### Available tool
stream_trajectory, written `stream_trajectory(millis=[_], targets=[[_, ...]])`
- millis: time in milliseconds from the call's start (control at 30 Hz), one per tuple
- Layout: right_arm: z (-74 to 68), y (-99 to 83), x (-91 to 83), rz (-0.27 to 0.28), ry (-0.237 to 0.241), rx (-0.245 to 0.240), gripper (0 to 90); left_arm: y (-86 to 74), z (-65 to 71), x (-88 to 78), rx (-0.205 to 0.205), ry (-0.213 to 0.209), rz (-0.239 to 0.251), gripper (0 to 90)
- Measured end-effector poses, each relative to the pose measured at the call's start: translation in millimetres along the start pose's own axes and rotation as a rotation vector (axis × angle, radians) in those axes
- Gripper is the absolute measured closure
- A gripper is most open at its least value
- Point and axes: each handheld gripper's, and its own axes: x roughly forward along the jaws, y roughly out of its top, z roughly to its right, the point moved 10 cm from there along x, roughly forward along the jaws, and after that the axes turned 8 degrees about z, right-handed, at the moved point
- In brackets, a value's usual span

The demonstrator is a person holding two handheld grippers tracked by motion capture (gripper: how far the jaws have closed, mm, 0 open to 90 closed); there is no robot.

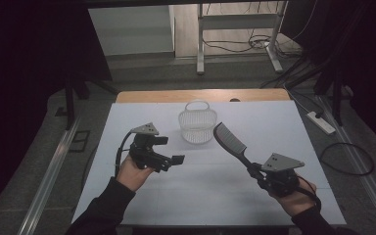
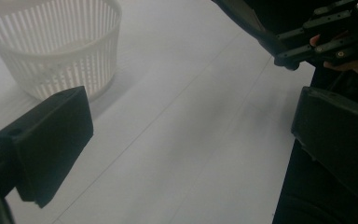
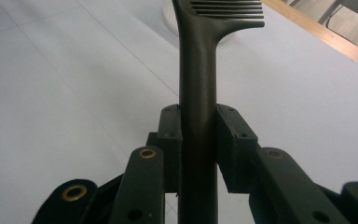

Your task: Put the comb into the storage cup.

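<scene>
A black comb (image 1: 231,140) is held up off the white table, its toothed head pointing toward the far left, close beside the white slatted basket (image 1: 197,123). My right gripper (image 1: 253,170) is shut on the comb's handle (image 3: 197,116), with both pads pressed against it. My left gripper (image 1: 170,149) hovers left of centre, jaws wide apart and nothing between them. In the left gripper view the basket (image 2: 51,46) stands at the upper left, beyond my left gripper (image 2: 191,135), and the right gripper's body (image 2: 326,39) is at the upper right.
The white table (image 1: 205,191) has a wooden strip (image 1: 203,95) along its far edge. Beyond it stand a metal frame (image 1: 237,34) and loose cables on the floor. A power strip (image 1: 320,122) lies on the floor at the right.
</scene>
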Motion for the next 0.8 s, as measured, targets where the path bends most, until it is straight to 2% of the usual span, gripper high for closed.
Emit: stream_trajectory(millis=[400,800], targets=[[-17.3,9.9,4.5,0.036,0.025,-0.046,72.1,3.9,6.0,13.1,-0.011,-0.042,-0.008,0.0],[-33.9,17.0,8.7,0.062,0.057,-0.082,72.1,-0.4,13.5,21.4,-0.035,-0.082,-0.014,0.0]])
